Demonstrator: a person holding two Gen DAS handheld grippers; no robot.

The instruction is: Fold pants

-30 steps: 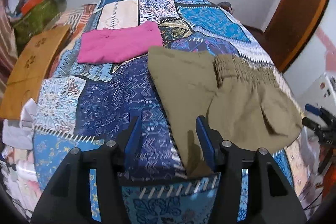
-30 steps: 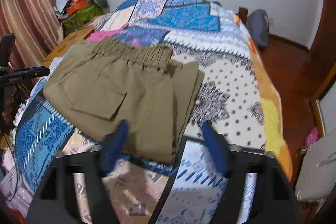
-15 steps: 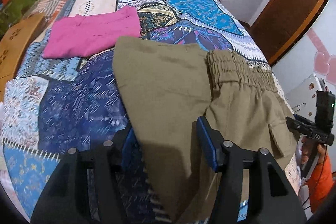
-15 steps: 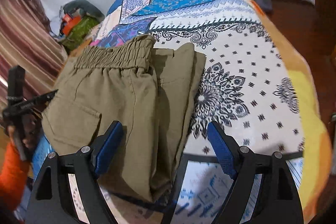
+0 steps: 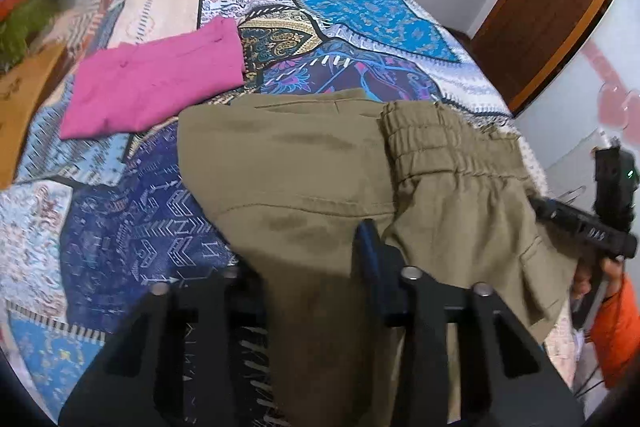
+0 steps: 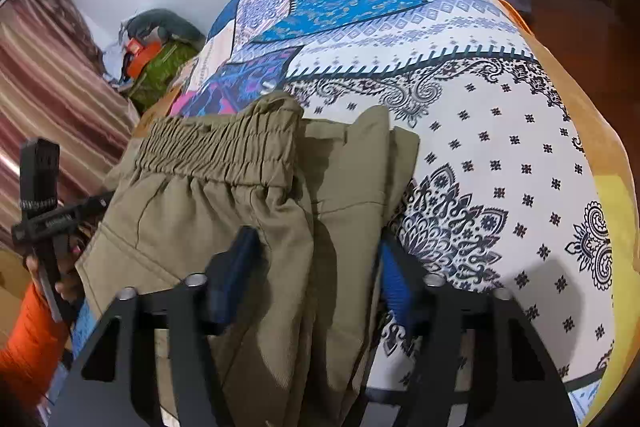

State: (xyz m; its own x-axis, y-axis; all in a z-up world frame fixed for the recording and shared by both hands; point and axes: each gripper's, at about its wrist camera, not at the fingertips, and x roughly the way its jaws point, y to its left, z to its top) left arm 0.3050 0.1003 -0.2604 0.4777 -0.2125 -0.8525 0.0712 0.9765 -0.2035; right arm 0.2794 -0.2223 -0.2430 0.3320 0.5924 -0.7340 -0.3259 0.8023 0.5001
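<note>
The olive pants [image 5: 304,167] lie folded on the patterned bedspread [image 5: 352,11], elastic waistband [image 5: 448,147] on top. My left gripper [image 5: 308,259] is open, its jaws straddling the pants' near left edge; the left finger is hidden under the cloth. In the right wrist view the pants [image 6: 240,219] show the waistband [image 6: 216,147] and stacked folded layers. My right gripper [image 6: 316,259] is open, its blue-padded jaws on either side of the pants' near right edge.
A folded pink garment [image 5: 156,75] lies at the far left of the bed. A wooden board [image 5: 20,99] leans at the left. A brown door [image 5: 548,19] stands at the right. Striped curtains [image 6: 44,67] and a pile of bags [image 6: 160,47] are beyond the bed.
Both grippers moved forward and down onto the pants' near edge, jaws still open. The cloth now lies between the jaws of each.
</note>
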